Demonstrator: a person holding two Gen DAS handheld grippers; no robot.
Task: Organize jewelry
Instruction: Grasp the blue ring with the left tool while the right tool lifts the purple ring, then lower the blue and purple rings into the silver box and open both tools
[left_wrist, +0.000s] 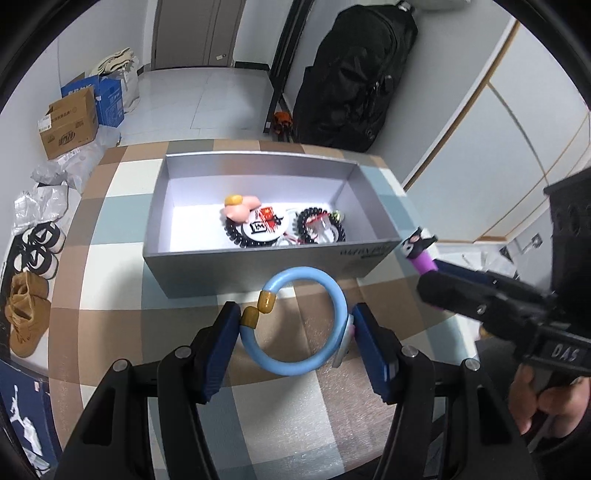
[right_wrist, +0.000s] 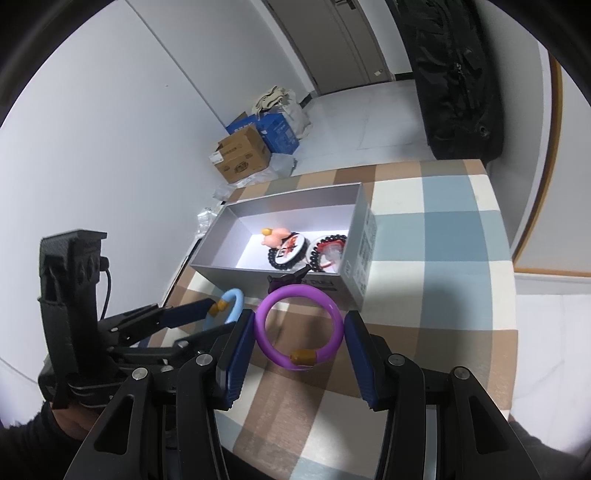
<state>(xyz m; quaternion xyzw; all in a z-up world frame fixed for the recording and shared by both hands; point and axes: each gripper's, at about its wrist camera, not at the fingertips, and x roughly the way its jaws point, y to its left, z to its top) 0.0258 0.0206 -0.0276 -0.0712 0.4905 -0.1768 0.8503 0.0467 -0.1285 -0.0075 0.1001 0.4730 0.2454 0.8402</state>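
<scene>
A light blue ring bracelet (left_wrist: 334, 295) with gold end caps sits crosswise between the blue pads of my left gripper (left_wrist: 295, 321), which is shut on it just in front of the grey box (left_wrist: 258, 273). My right gripper (right_wrist: 297, 325) is shut on a purple ring bracelet (right_wrist: 264, 314) with a gold cap and a small black figure charm (right_wrist: 284, 280), close to the box's near wall (right_wrist: 240, 273). The box holds a pink figure (left_wrist: 240, 210), a round badge (left_wrist: 264, 227) and black bead bracelets (left_wrist: 321, 229). From the right wrist, the left gripper (right_wrist: 221, 315) and blue bracelet (right_wrist: 232, 299) show at the left.
The checked tablecloth (left_wrist: 122, 266) covers a table whose edges drop off at left and right. On the floor are cardboard boxes (left_wrist: 68, 125), shoes (left_wrist: 37, 251) and a black bag (left_wrist: 354, 74). A hand (left_wrist: 546, 402) grips the right tool at the lower right.
</scene>
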